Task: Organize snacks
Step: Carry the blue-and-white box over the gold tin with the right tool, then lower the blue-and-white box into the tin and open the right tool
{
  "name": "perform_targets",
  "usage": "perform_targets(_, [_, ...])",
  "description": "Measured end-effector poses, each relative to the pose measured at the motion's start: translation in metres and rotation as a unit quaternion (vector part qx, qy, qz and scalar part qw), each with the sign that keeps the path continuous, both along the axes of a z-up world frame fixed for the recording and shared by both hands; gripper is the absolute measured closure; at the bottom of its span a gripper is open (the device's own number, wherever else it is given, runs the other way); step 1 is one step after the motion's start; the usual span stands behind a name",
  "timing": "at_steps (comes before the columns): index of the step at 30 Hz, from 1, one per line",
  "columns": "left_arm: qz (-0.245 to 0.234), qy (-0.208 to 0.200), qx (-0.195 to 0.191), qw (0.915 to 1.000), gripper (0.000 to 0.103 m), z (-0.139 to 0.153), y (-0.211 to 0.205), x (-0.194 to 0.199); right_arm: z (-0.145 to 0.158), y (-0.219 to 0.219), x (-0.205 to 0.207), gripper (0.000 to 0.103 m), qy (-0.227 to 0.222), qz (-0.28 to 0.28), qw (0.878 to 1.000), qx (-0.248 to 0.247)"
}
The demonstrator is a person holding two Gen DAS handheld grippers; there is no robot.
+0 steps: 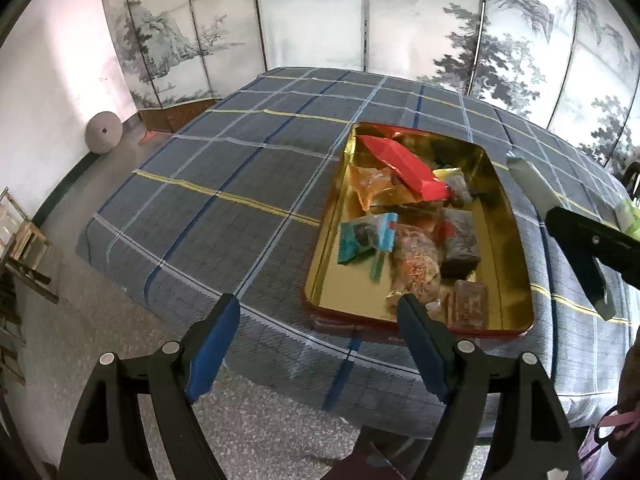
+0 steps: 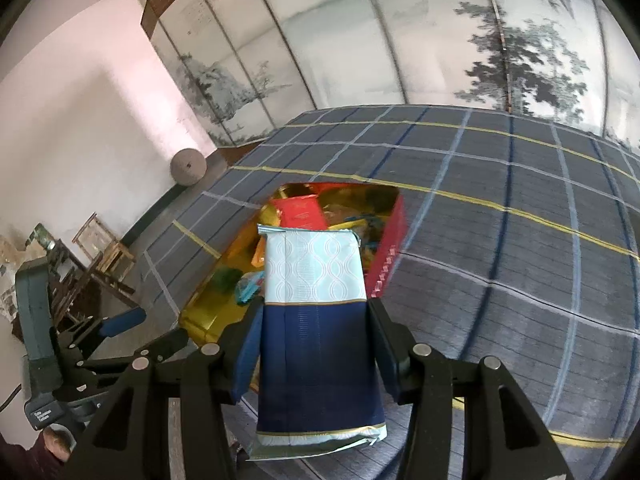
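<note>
one snack packet (image 2: 316, 320) clamped in right gripper (image 2: 316, 344), above tin (image 2: 208, 320)

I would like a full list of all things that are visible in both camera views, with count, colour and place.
tin: one, gold inside, red outside, on the checked cloth
red packet: one, red, at the far end of the tin, on top of other snacks
teal packet: one, teal, in the tin, on its left side
other snack packets: several, orange and brown, heaped in the tin
blue and white packet: one, navy and pale blue, between the right gripper's jaws
checked cloth: one, grey-blue with yellow lines, covers the table
folding screen: one, pale with ink trees, behind the table
round stone: one, grey, on the floor by the wall
left gripper: one, black with blue pads, open, empty
right gripper: one, black with blue pads, closed on the packet
</note>
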State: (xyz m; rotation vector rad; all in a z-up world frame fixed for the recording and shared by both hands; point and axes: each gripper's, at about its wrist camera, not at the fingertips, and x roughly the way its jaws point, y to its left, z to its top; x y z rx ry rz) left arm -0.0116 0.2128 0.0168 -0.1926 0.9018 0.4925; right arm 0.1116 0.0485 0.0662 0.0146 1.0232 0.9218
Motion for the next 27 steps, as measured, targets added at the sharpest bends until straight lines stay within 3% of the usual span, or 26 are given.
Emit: perform_targets(27, [0.017,0.011,0.009,0.9998,0.019,-0.013,0.023,-0.011,-0.023,0.061,-0.005,0.052,0.018,0.024,0.999,-0.023])
